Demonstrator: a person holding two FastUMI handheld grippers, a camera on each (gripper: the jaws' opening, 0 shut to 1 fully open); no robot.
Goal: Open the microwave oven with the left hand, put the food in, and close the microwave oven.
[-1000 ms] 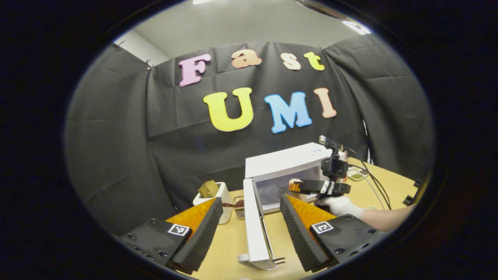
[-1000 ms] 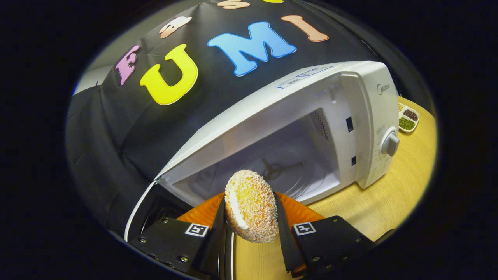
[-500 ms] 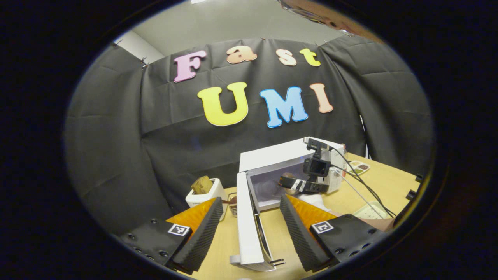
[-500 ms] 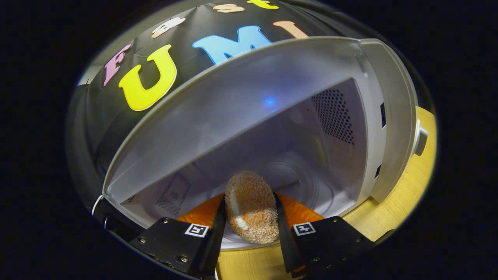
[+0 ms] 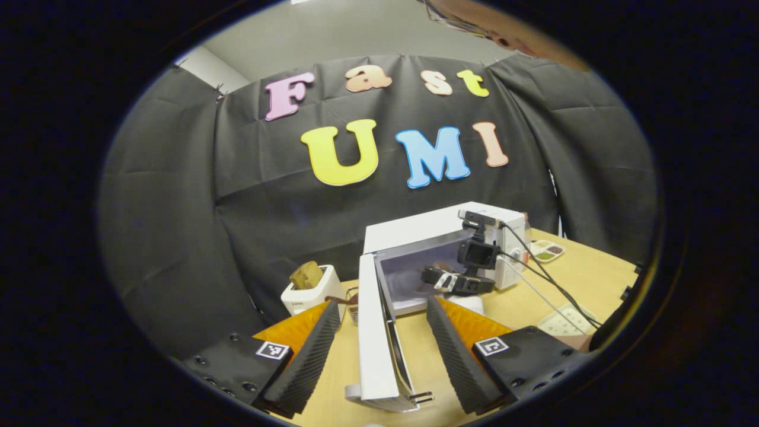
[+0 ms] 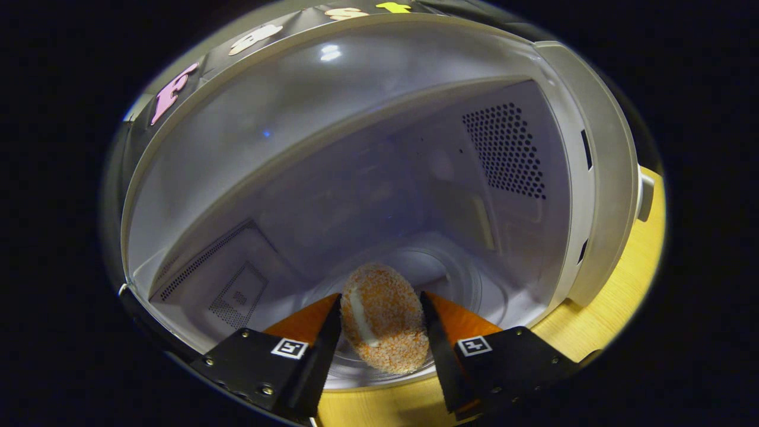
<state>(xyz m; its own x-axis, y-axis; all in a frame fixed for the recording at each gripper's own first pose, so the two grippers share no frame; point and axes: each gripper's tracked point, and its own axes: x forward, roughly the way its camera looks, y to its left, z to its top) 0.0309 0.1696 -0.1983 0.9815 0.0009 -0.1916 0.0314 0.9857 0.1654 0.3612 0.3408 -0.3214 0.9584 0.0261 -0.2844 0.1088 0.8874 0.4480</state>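
Right gripper (image 6: 379, 323) was clamped on the bun (image 6: 384, 317) inside the microwave (image 6: 593, 196). Left gripper (image 5: 382, 332) fingers stood apart astride the open door (image 5: 373, 341).

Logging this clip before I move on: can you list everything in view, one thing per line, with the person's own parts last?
microwave: one, white, back of table, cavity open
microwave door: one, white, swung open toward the left claw
bun: one, orange, crumb-coated, just inside the cavity
toaster: one, white, left of the microwave, brown slice in it
divided dish: one, white, right of the microwave
table: one, light wood
left claw: one, black and orange, open
right claw: one, black and orange, shut on the bun
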